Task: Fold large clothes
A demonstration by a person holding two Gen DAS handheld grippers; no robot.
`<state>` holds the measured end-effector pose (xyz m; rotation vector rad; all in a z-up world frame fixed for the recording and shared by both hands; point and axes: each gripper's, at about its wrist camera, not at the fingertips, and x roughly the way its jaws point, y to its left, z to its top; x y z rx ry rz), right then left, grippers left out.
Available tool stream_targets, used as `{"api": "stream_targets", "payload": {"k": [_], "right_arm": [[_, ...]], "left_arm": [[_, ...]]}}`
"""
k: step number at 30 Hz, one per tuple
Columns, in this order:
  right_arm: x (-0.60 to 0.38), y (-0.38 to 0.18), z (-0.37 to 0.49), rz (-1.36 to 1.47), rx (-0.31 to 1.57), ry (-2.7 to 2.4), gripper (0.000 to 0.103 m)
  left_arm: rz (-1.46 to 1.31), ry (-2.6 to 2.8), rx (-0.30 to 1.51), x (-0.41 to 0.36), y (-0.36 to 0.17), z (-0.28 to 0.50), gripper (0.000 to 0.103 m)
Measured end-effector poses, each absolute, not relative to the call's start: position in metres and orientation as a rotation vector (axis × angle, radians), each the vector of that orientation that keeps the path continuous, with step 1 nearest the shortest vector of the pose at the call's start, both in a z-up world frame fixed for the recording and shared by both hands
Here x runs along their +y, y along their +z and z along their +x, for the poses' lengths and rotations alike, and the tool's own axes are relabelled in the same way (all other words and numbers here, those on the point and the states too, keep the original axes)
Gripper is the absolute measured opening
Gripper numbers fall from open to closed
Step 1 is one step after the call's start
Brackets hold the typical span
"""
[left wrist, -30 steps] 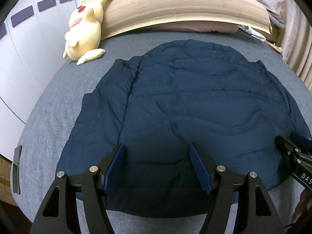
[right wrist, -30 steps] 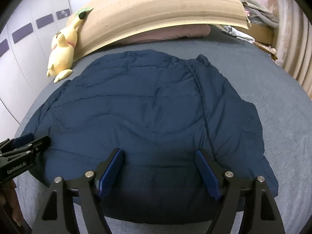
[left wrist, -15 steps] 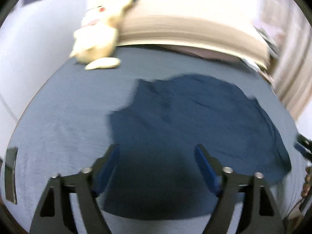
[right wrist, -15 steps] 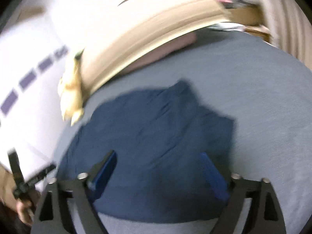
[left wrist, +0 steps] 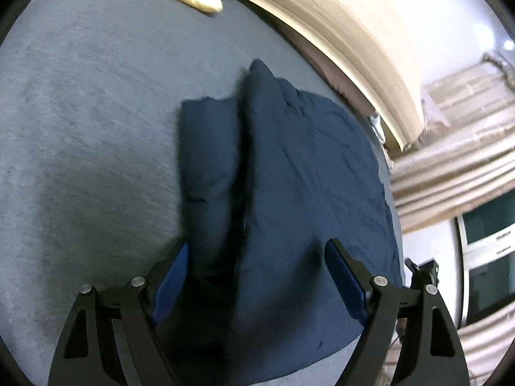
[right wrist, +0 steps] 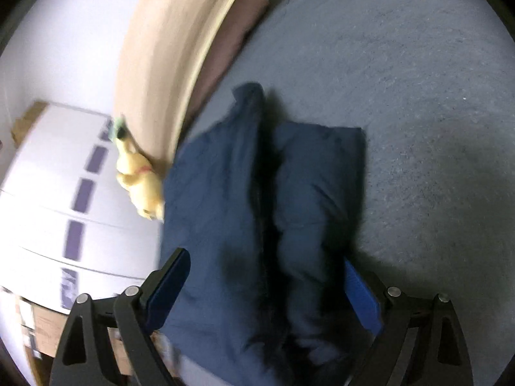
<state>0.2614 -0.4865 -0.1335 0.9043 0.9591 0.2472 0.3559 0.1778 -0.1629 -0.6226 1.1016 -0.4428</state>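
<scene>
Both claws have swung outward since a second ago: your left gripper [left wrist: 254, 276] now hangs spread over the jacket's left sleeve [left wrist: 209, 167], and your right gripper [right wrist: 267, 286] hangs spread over the right sleeve [right wrist: 318, 193], neither pinching cloth. A second ago each pointed at the middle of the jacket's back, near the hem. The navy jacket [left wrist: 309, 186] lies flat on the grey bedsheet [left wrist: 83, 122], ahead of and under both claws, each sleeve running straight away from the fingers. You look lined up to take the sleeves and fold them inward, though motion blur makes the exact height above the cloth hard to judge. No writing is readable now; the plush toy [right wrist: 141, 183] carries none.
</scene>
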Motion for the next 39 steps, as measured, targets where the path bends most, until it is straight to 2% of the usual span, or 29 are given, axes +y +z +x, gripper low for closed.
{"api": "stream_targets", "payload": {"k": [1,2,3,4,5,6,8,11,13,15,17,18,19,20,21,23,28,35,36,37,39], "right_arm": [[-0.485,-0.136,0.265,0.879,0.978,0.236,0.079],[-0.480,-0.136,0.269,0.834,1.001,0.227,0.058],[-0.476,-0.132,0.271,0.812,1.010,0.238,0.044],[-0.471,-0.125,0.271,0.779,1.000,0.243,0.037],[-0.464,-0.111,0.270,0.715,0.984,0.243,0.027],[-0.458,-0.101,0.269,0.674,0.973,0.238,0.024],[-0.446,-0.075,0.265,0.583,0.934,0.221,0.022],[-0.434,-0.068,0.260,0.492,0.931,0.198,0.022],[-0.438,-0.094,0.265,0.510,1.014,0.166,0.026],[-0.446,-0.118,0.267,0.590,1.037,0.127,0.050],[-0.455,-0.119,0.261,0.692,0.989,0.153,0.056],[-0.459,-0.118,0.258,0.727,0.973,0.180,0.067],[-0.463,-0.115,0.255,0.752,0.953,0.201,0.070],[-0.468,-0.111,0.252,0.766,0.927,0.207,0.071],[-0.474,-0.109,0.251,0.785,0.912,0.213,0.071],[-0.485,-0.111,0.252,0.823,0.900,0.206,0.073],[-0.500,-0.128,0.264,0.907,0.905,0.224,0.074],[-0.508,-0.129,0.298,0.912,0.929,0.209,0.073],[-0.508,-0.128,0.302,0.888,0.930,0.194,0.063],[-0.505,-0.126,0.307,0.801,0.952,0.151,0.048],[-0.503,-0.130,0.313,0.788,0.990,0.125,0.044]], "left_arm": [[-0.578,-0.425,1.130,0.172,-0.168,0.359,0.083],[-0.551,-0.418,1.137,0.168,-0.170,0.359,0.076],[-0.536,-0.429,1.136,0.164,-0.169,0.359,0.058],[-0.528,-0.433,1.136,0.162,-0.165,0.359,0.049],[-0.511,-0.417,1.123,0.160,-0.159,0.358,0.034],[-0.481,-0.405,1.088,0.158,-0.147,0.355,0.023],[-0.456,-0.391,1.045,0.155,-0.131,0.348,0.020],[-0.443,-0.385,1.035,0.152,-0.138,0.343,0.021],[-0.496,-0.364,1.091,0.156,-0.164,0.348,0.034],[-0.535,-0.356,1.087,0.159,-0.167,0.349,0.039],[-0.526,-0.357,1.072,0.161,-0.160,0.346,0.041],[-0.519,-0.362,1.069,0.164,-0.156,0.345,0.041],[-0.522,-0.373,1.063,0.167,-0.151,0.345,0.041],[-0.534,-0.382,1.057,0.170,-0.148,0.346,0.045],[-0.565,-0.393,1.048,0.176,-0.147,0.349,0.056],[-0.609,-0.389,1.026,0.191,-0.148,0.352,0.063],[-0.719,-0.447,1.069,0.201,-0.163,0.374,0.065],[-0.644,-0.379,1.099,0.182,-0.162,0.400,0.067],[-0.576,-0.350,1.116,0.176,-0.167,0.405,0.065],[-0.534,-0.341,1.119,0.171,-0.168,0.407,0.064],[-0.486,-0.314,1.116,0.164,-0.163,0.404,0.063]]}}
